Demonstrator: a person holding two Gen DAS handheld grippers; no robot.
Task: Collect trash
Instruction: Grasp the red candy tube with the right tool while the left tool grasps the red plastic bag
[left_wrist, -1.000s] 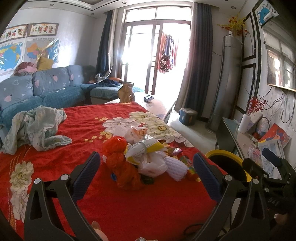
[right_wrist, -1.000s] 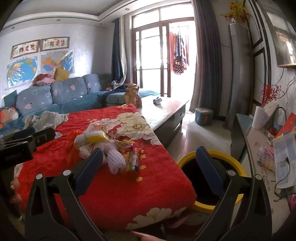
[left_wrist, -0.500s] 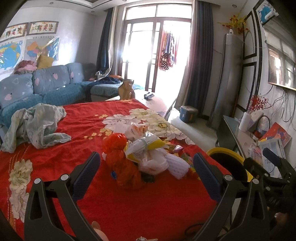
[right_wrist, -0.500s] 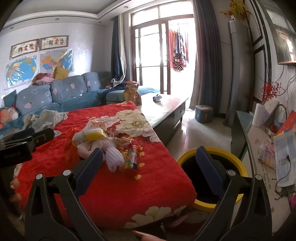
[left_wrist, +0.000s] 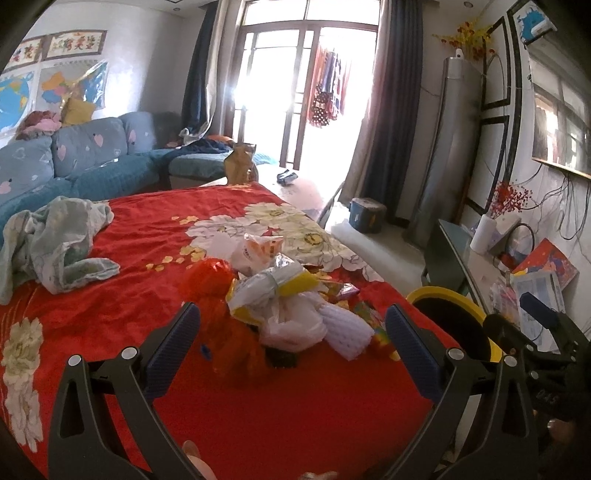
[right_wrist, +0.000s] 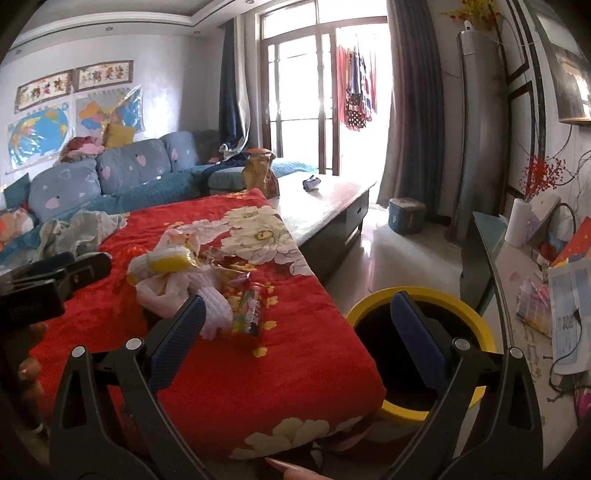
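Two grippers, left gripper (left_wrist: 291, 334) and right gripper (right_wrist: 295, 330), hung wide open and empty near the trash pile (left_wrist: 280, 299); a yellow-rimmed bin (right_wrist: 417, 354) stood beside it.

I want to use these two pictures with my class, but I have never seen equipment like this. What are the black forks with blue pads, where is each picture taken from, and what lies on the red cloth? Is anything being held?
No robot here: a person holds a two-fingered grabber in each hand. Each grabber carries a camera that looks out between its own fingers, so one picture comes from the left gripper and one from the right gripper. Both are open and hold nothing. On the red cloth lies a pile of trash: an orange bag, white bags, a white foam sleeve and bright wrappers. A crumpled grey garment lies apart from it. Beside the cloth stands a yellow-rimmed bin.
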